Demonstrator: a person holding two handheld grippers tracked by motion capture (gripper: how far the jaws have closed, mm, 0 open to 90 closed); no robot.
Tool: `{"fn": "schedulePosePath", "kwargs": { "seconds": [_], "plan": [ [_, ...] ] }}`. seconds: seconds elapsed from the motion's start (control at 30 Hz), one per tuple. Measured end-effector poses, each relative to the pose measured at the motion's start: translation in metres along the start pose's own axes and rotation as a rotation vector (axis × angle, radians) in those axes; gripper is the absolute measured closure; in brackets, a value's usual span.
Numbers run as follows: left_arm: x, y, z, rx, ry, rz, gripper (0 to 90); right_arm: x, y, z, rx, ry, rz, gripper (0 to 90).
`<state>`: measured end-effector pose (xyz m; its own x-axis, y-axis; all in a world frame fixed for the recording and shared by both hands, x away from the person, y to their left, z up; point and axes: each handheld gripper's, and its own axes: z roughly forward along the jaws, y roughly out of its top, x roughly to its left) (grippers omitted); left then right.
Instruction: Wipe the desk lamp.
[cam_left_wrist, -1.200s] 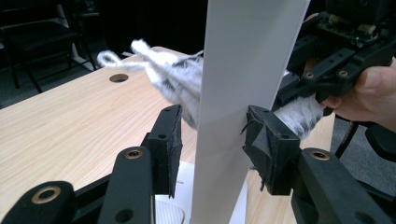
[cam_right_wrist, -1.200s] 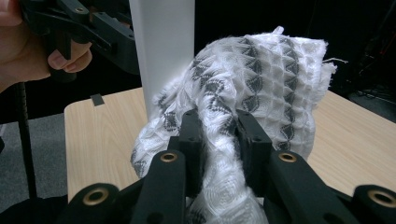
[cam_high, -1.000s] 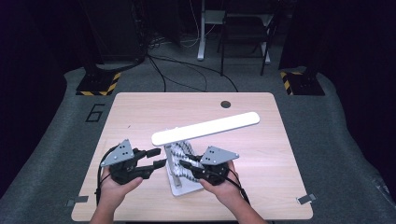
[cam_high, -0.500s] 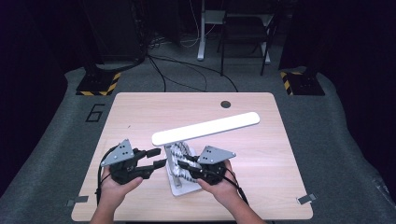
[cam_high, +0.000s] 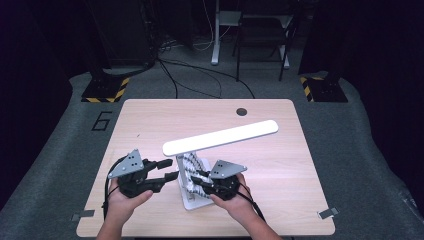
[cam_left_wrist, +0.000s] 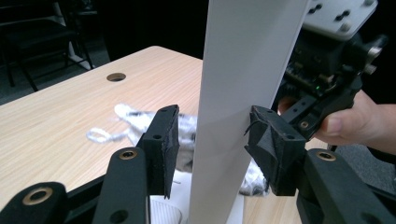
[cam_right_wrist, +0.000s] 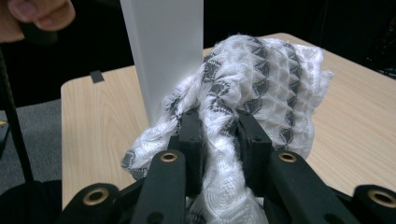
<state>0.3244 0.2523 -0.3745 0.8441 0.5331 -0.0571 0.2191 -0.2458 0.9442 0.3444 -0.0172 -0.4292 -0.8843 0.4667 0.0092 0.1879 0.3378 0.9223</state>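
1. Step looks like wiping the lamp post (cam_left_wrist: 243, 93) with the cloth (cam_right_wrist: 252, 79). Keep the cloth flat on the post, stroke slowly, don't tip the lamp base (cam_high: 192, 202).
2. Lamp stands at 6 o'clock on the table (cam_high: 150, 120); the cloth drapes just at 3 o'clock of the post.
3. Left tongs (cam_left_wrist: 218, 140): jaws have just been opening, about half apart, straddling the post; one pad touches its edge, no clamp.
4. Right tongs (cam_right_wrist: 223, 142): clamped on the cloth.
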Motion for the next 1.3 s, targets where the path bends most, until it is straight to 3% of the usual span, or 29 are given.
{"fn": "schedulePosePath", "kwargs": {
  "seconds": [0.8, 0.93, 1.3],
  "plan": [
    [-0.001, -0.001, 0.002, 0.005, 0.007, 0.000, 53.1, -0.002, -0.052, 0.035, 0.185, -0.021, -0.023, 75.0],
    [-0.001, -0.001, 0.002, 0.004, 0.004, -0.001, 53.0, -0.002, -0.061, 0.040, 0.219, -0.023, -0.049, 75.3],
    [0.000, 0.000, 0.002, 0.007, 0.008, 0.000, 52.7, -0.002, -0.067, 0.042, 0.233, -0.035, -0.043, 75.2]
  ]
}}
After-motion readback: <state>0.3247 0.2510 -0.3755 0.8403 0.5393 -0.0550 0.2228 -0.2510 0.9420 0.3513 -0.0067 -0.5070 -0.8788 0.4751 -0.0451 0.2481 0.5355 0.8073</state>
